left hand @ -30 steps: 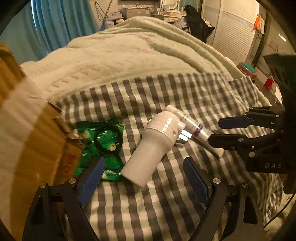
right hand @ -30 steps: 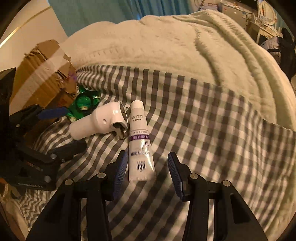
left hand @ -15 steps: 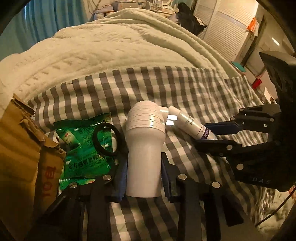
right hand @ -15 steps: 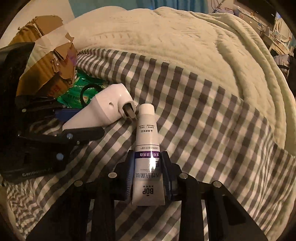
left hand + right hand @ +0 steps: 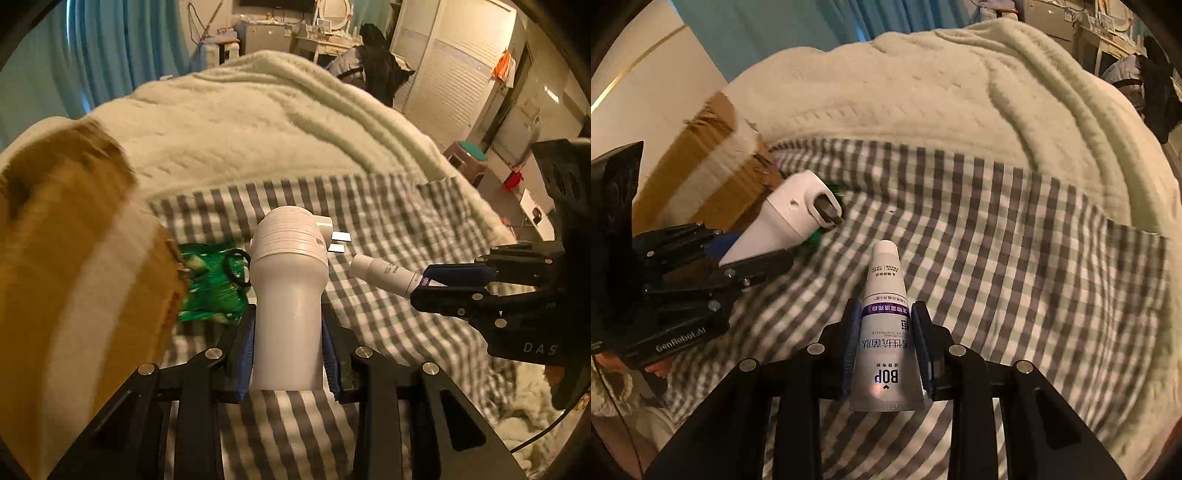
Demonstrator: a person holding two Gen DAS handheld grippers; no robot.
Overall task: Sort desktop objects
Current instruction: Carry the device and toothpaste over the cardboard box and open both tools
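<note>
Both grippers clamp their loads off the checked cloth [image 5: 1015,236], the left gripper [image 5: 288,354] on the white plug [image 5: 290,295], the right gripper [image 5: 886,350] on the tube [image 5: 884,325], probably bound for the box [image 5: 74,266] nearby.

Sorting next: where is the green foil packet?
Left wrist view: green foil packet lies on checked cloth, between cardboard box and white plug-in device.

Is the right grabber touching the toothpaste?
Touching. In the right wrist view the right gripper has both blue pads pressed against the sides of the toothpaste tube, with no gap showing.
</note>
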